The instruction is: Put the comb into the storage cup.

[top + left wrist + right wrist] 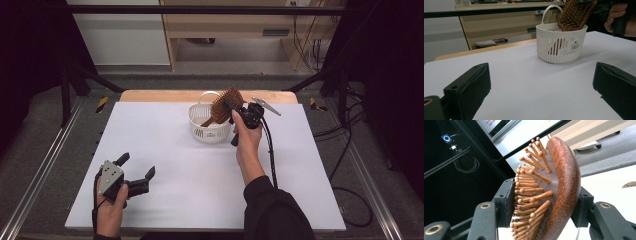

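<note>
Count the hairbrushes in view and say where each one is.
1. The wooden hairbrush is clamped by its head in the right gripper, with its handle reaching down into the white basket. Anything else low inside the basket may be hidden.

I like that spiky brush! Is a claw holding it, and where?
Yes. The right gripper pinches the hairbrush by its head, bristles against one jaw. The left gripper holds nothing.
</note>
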{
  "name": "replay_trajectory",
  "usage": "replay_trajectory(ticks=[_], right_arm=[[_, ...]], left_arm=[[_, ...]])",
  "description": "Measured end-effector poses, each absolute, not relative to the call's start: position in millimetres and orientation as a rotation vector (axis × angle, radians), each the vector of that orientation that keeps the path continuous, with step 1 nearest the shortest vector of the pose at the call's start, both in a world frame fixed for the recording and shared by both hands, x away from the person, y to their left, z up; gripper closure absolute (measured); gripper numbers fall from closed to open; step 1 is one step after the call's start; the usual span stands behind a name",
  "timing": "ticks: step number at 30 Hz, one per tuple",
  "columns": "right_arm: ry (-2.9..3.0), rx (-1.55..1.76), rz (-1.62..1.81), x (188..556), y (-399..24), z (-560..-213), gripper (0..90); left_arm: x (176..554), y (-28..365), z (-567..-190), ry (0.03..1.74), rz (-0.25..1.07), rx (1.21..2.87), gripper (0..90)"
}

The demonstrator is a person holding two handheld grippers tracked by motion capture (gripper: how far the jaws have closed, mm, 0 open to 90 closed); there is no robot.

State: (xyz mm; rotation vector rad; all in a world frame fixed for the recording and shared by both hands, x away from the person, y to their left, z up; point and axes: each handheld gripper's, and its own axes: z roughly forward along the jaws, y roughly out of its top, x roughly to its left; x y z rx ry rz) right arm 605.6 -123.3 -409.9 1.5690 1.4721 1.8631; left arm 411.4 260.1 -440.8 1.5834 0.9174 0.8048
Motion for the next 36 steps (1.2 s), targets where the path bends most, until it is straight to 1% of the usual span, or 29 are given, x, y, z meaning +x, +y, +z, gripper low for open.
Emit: replay_trajectory(ticks=[36], right_arm=[[1.473,1.61,1.841,607.3,-130.8,-415.9,42.1]], left_arm=[[411.5,259.5,-441.0,0.914,0.802,1.586,1.4]])
